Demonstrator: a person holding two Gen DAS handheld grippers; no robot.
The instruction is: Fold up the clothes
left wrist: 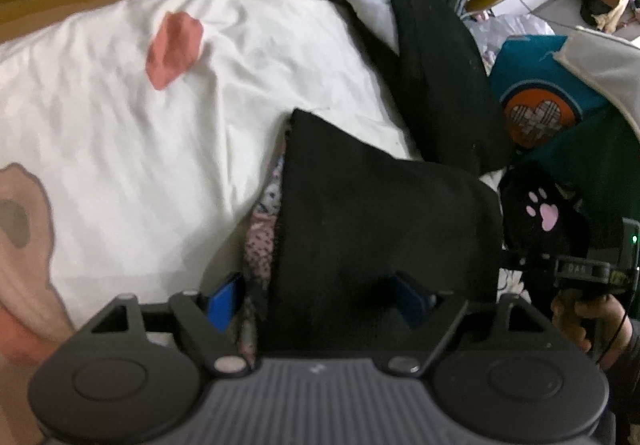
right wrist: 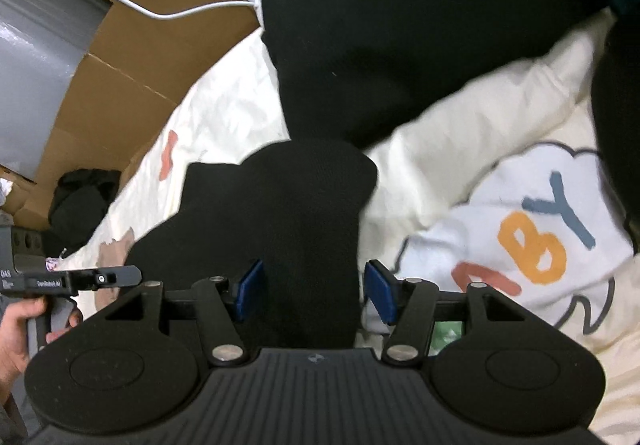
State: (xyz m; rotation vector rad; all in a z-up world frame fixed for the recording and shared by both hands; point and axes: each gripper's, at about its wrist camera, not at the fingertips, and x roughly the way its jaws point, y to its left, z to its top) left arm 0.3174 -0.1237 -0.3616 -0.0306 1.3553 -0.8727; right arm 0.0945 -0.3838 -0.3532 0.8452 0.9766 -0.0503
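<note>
A small black knitted garment [left wrist: 372,229], apparently a sock with a patterned pink lining [left wrist: 260,241] showing at its left edge, is seen lying on the white printed bedsheet [left wrist: 160,149]. In the left wrist view it runs between the blue pads [left wrist: 222,301] of the left gripper [left wrist: 320,301], whose jaws stand wide apart; the right pad is partly draped by the cloth, and no squeeze on the fabric is seen. In the right wrist view the same kind of black knit [right wrist: 304,229] passes between the pads [right wrist: 378,287] of the right gripper [right wrist: 312,291]; a gap is visible on the right side, the left pad sits close to the cloth, and the jaws are parted rather than clamped.

The garment is judged to have been laid down, with the fold itself not yet completed. For a clean result, both grippers should be withdrawn straight back so that the knit is not dragged, the cloth caught over the left gripper's right pad being cleared first. The edges should then be aligned before any crease is pressed. The larger black garment [right wrist: 400,37] behind and the cream printed pillow [right wrist: 540,237] should be kept out of the fold
</note>
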